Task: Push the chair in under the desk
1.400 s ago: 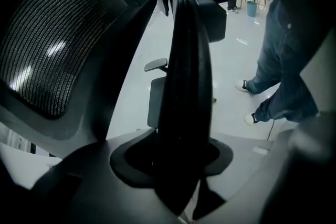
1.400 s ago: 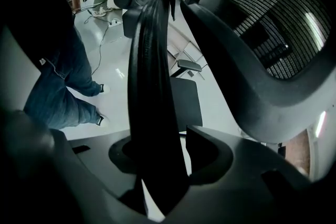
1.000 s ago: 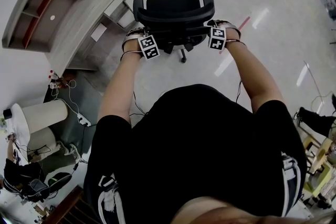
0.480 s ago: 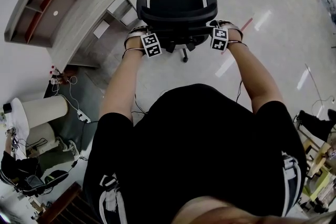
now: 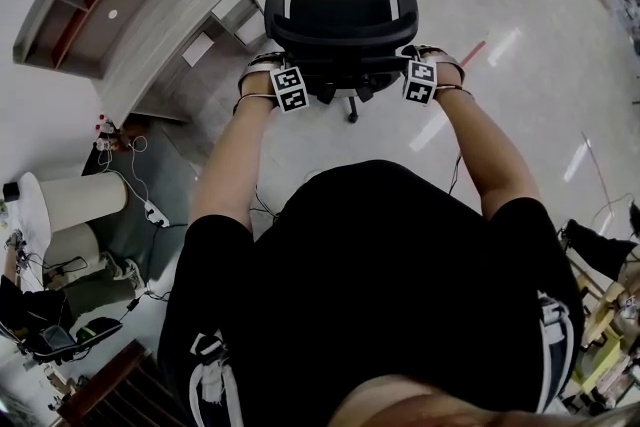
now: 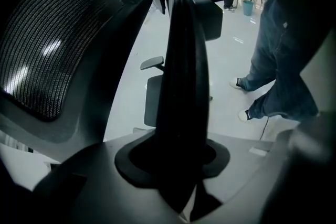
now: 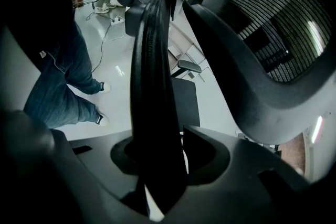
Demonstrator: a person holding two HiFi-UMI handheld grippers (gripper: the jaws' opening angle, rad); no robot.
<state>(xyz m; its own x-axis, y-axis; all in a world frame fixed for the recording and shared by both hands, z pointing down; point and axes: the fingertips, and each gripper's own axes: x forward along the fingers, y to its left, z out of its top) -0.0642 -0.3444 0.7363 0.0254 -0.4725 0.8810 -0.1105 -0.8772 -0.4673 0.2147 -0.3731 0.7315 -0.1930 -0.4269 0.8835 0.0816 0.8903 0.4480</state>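
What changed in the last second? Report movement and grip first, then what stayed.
Little moved: the chair, both grippers and the desk drift slightly right together in the head view. The left gripper has its jaws closing on the chair's back edge. Unchanged: the right gripper keeps hold of the other edge, and the chair stands beside the desk, not under it.

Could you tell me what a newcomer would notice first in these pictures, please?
First, the black office chair stands on open floor at the head view's top centre. Its backrest rim runs between the jaws of both tools: the left hand-held gripper is closing on it, and the right hand-held gripper clamps it. The grey desk stands at the upper left, apart from the chair.
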